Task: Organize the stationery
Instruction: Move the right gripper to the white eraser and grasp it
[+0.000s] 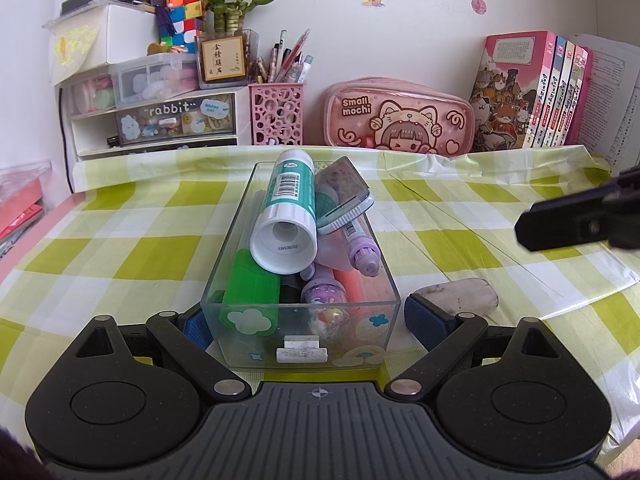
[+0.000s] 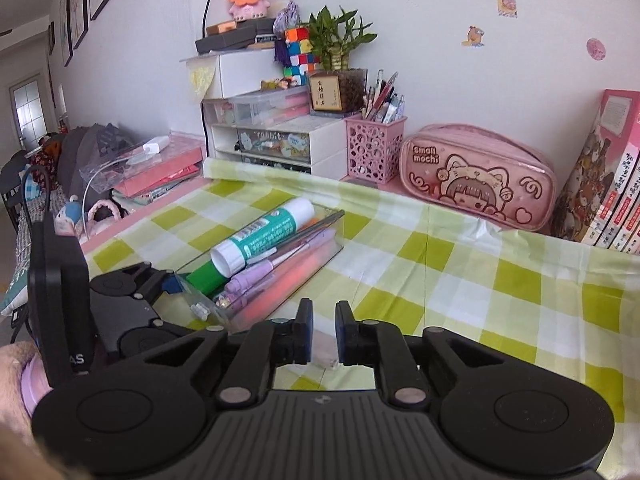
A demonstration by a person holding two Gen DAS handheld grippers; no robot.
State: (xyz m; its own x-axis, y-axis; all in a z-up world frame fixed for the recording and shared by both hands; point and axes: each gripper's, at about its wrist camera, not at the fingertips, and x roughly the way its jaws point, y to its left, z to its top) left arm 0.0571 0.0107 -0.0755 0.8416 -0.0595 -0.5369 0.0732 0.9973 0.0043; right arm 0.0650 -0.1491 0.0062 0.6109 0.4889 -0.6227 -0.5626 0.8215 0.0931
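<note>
Left claw (image 1: 301, 326), nearest the lens, spread wide, fingers flanking the near end of the clear tray (image 1: 240, 216); contact unclear. Tray heaped: green marker (image 1: 250, 284) left of centre, glue stick (image 1: 289, 208) on top, purple marker (image 1: 360, 244) right. Eraser (image 1: 460, 296) on the desk (image 1: 120, 240) just right of the tray. Right claw (image 2: 324, 334) nearly clenched, something pale between the fingers; grip uncertain. Risk: dropping the eraser onto the heap may roll the glue stick out.

eraser (image 2: 323, 354): mostly hidden between jaws | books (image 2: 612, 184): cut off
</note>
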